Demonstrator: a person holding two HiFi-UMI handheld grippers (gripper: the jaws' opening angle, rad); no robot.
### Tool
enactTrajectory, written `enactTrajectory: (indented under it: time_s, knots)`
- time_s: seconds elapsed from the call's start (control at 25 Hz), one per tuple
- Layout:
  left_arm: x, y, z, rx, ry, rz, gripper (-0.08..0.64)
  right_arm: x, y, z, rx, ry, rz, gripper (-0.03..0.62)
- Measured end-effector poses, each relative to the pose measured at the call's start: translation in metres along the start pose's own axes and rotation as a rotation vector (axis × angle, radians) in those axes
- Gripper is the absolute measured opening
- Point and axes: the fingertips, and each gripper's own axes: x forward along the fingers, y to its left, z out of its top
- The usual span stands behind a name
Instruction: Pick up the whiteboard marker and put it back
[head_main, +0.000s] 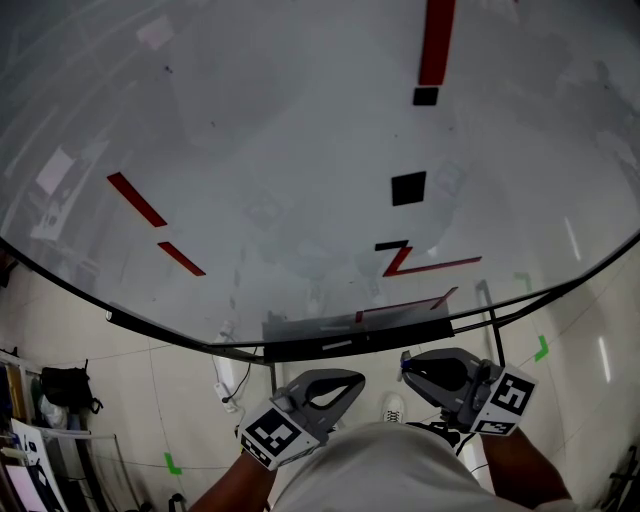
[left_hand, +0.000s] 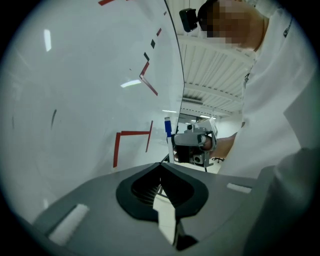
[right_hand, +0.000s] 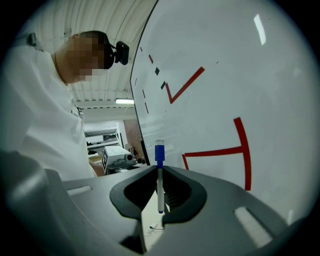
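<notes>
A whiteboard marker (right_hand: 159, 176) with a white barrel and blue cap stands upright between the jaws of my right gripper (right_hand: 160, 167), which is shut on it. In the head view this gripper (head_main: 407, 366) sits just below the whiteboard's ledge (head_main: 340, 343), right of centre. From the left gripper view the same marker's blue cap (left_hand: 168, 126) sticks up from the right gripper (left_hand: 192, 145). My left gripper (left_hand: 161, 165) has its jaw tips pressed together with nothing between them. In the head view it (head_main: 354, 379) hovers beside the right one.
A large whiteboard (head_main: 300, 150) with red strokes and black squares fills the view ahead. On the floor below are a black bag (head_main: 65, 388), a white cable block (head_main: 228, 385), green tape marks (head_main: 172, 463) and a shoe (head_main: 393, 408). The person's white-clad torso (right_hand: 40, 125) is close behind.
</notes>
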Motion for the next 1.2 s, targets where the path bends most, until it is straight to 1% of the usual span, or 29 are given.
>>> enactTrajectory:
  time_s: [0.08, 0.2, 0.36, 0.44, 0.52, 0.64, 0.76, 0.88, 1.04, 1.2]
  knots:
    - [0.0, 0.004, -0.006, 0.023, 0.031, 0.027, 0.017, 0.001, -0.002, -0.003, -0.037, 0.03, -0.022, 0.032]
    - [0.0, 0.004, -0.006, 0.034, 0.043, 0.028, 0.017, 0.002, -0.007, -0.01, -0.128, 0.097, -0.062, 0.032]
    - [0.002, 0.001, -0.01, 0.014, 0.031, 0.02, 0.017, 0.005, -0.007, -0.025, -0.302, 0.262, -0.093, 0.032]
    - [0.003, -0.001, -0.009, 0.015, 0.028, 0.013, 0.017, 0.004, -0.008, -0.032, -0.356, 0.326, -0.11, 0.032]
    - [0.003, -0.002, -0.008, 0.014, 0.024, 0.011, 0.017, 0.005, -0.008, -0.032, -0.375, 0.339, -0.115, 0.032]
    - [0.004, -0.003, -0.008, 0.008, 0.021, 0.01, 0.017, 0.005, -0.008, -0.03, -0.377, 0.335, -0.119, 0.032]
    - [0.003, -0.003, -0.009, 0.003, 0.022, 0.012, 0.017, 0.005, -0.009, -0.034, -0.402, 0.374, -0.127, 0.032]
    - [0.003, -0.004, -0.007, 0.007, 0.024, 0.009, 0.017, 0.006, -0.013, -0.042, -0.461, 0.438, -0.154, 0.032]
    - [0.002, -0.004, -0.01, -0.002, 0.022, 0.014, 0.017, 0.007, -0.019, -0.051, -0.54, 0.49, -0.18, 0.032]
    - [0.003, -0.002, -0.012, -0.031, 0.016, 0.017, 0.017, 0.011, -0.023, -0.055, -0.537, 0.515, -0.177, 0.032]
